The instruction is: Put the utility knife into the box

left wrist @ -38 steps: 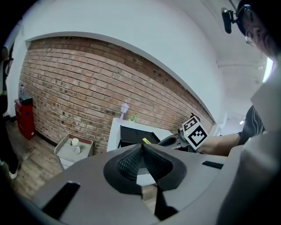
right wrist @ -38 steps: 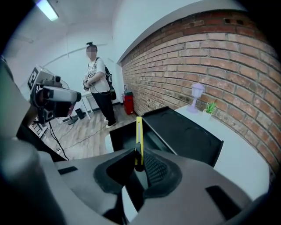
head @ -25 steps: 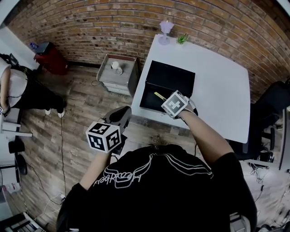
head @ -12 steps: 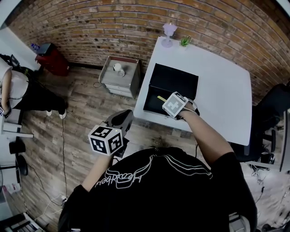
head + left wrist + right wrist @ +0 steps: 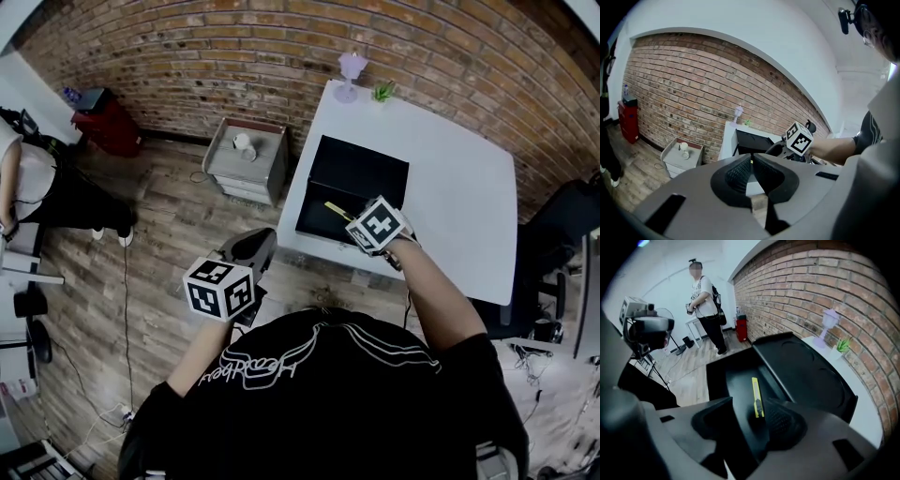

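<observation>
The yellow utility knife (image 5: 756, 397) lies flat on the floor of the open black box (image 5: 738, 379), its lid (image 5: 806, 376) folded back. My right gripper (image 5: 750, 414) hovers just above it; its jaws are opening, the pads stand apart on either side of the knife and do not press it. In the head view the knife (image 5: 336, 210) shows at the near left of the box (image 5: 354, 173), beside the right gripper (image 5: 356, 225). My left gripper (image 5: 751, 161) is shut with nothing in it, held over the wooden floor left of the table (image 5: 459, 187).
A purple vase (image 5: 352, 67) and a small plant (image 5: 380, 91) stand at the table's far edge. A grey cabinet (image 5: 246, 155) sits left of the table, a red bin (image 5: 103, 122) further left. A person (image 5: 704, 296) and a camera on a tripod (image 5: 646, 329) stand beyond.
The right gripper has drawn back a little toward me and to the right, and more of the knife shows lying in the box. The left gripper has hardly moved.
</observation>
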Demonstrator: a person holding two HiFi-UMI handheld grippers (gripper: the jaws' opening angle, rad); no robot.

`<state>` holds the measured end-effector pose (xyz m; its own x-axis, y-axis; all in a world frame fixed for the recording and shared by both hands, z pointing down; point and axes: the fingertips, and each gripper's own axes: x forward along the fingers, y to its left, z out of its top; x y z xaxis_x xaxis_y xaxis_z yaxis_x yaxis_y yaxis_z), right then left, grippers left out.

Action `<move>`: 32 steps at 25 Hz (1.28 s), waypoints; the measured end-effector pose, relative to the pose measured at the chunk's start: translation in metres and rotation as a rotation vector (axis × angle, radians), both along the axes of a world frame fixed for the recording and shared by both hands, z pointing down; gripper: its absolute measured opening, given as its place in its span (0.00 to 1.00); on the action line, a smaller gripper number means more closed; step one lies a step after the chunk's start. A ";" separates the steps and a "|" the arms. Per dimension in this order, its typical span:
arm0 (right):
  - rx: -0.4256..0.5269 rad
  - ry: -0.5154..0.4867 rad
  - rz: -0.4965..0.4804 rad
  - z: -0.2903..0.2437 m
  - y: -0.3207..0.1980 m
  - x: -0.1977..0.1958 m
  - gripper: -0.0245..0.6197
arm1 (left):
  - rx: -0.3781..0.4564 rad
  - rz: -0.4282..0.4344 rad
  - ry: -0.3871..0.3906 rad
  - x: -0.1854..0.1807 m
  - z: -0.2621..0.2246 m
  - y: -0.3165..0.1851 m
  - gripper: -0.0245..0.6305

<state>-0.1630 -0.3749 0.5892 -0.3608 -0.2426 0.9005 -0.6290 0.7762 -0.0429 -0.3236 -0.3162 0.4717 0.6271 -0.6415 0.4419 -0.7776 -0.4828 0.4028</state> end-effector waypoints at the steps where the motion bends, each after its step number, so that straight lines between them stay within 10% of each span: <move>1: 0.011 -0.048 0.011 -0.008 0.002 -0.002 0.38 | 0.004 0.003 0.001 0.002 -0.001 0.000 0.10; 17: 0.255 -0.721 0.179 -0.161 0.056 -0.012 0.04 | 0.106 0.161 0.040 0.052 -0.052 0.013 0.10; 32: 0.231 -0.854 0.176 -0.180 0.086 -0.016 0.04 | 0.108 0.215 0.084 0.069 -0.057 0.028 0.10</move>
<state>-0.1788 -0.2893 0.4093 -0.8253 -0.4989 0.2647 -0.5646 0.7190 -0.4053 -0.2543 -0.2879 0.4150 0.7859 -0.5302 0.3182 -0.6184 -0.6773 0.3986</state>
